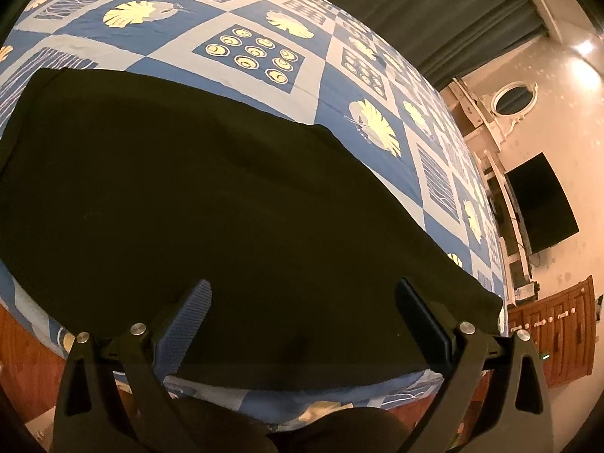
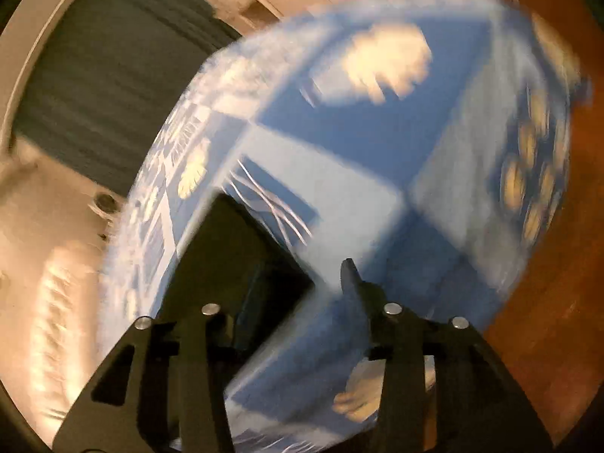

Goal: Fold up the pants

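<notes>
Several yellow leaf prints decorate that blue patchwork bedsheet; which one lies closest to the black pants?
The yellow leaf print just beyond the far right corner of the black pants on the blue patchwork bedsheet; the other leaves lie farther up or along the bed's edge.

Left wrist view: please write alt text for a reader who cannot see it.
Black pants lie spread flat on a bed covered by a blue patterned sheet, seen from just above. The left tongs hang open over the near edge of the pants, nothing between the fingers. Dark curtains and a wall-mounted screen show beyond the bed.
</notes>
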`<act>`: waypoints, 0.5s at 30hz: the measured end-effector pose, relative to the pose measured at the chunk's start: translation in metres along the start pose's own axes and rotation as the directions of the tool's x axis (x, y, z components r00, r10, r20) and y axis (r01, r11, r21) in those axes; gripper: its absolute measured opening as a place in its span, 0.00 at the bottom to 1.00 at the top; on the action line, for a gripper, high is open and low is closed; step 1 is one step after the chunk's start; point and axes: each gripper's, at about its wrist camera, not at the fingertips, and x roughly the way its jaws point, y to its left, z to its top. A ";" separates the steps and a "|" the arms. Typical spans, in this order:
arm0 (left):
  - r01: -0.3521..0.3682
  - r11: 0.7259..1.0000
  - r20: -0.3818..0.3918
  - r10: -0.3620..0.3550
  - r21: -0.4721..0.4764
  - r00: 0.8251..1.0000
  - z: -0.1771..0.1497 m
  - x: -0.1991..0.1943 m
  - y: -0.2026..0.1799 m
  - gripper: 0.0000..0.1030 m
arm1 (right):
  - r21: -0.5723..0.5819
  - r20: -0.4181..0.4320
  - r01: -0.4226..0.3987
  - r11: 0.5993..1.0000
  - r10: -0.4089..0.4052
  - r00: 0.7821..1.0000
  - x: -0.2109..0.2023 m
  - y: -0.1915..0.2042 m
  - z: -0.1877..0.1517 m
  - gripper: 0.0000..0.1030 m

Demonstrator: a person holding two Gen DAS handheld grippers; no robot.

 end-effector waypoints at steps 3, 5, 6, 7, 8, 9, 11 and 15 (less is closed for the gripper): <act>0.002 1.000 0.009 -0.002 0.003 1.000 0.003 0.002 -0.002 0.94 | -0.134 0.010 -0.001 0.991 0.003 1.000 -0.004 0.035 0.014 0.70; -0.005 1.000 0.015 0.005 0.005 1.000 0.004 0.003 -0.002 0.94 | -0.199 -0.028 0.009 0.980 -0.015 0.999 0.012 0.051 0.024 0.74; -0.008 1.000 0.015 0.008 0.005 1.000 0.005 0.002 -0.002 0.94 | -0.214 -0.061 0.001 0.977 -0.014 0.998 0.026 0.058 0.030 0.74; -0.011 1.000 0.018 0.011 0.002 1.000 0.004 0.001 0.000 0.94 | -0.225 -0.094 0.013 0.974 -0.035 0.995 0.048 0.065 0.037 0.74; -0.013 1.000 0.018 0.013 -0.001 1.000 0.005 0.001 0.001 0.94 | -0.238 -0.115 0.038 0.971 -0.067 0.991 0.062 0.068 0.042 0.73; -0.015 1.000 0.019 0.015 -0.006 1.000 0.005 0.000 0.002 0.94 | -0.246 -0.122 0.053 0.968 -0.085 0.989 0.070 0.075 0.045 0.73; -0.017 1.000 0.025 0.018 -0.015 1.000 0.006 -0.001 0.004 0.94 | -0.296 -0.159 0.070 0.953 -0.122 0.980 0.098 0.087 0.048 0.69; -0.040 0.999 0.053 0.041 -0.013 0.998 0.010 -0.007 0.008 0.94 | -0.475 -0.077 0.249 0.844 -0.321 0.944 0.120 0.086 0.046 0.75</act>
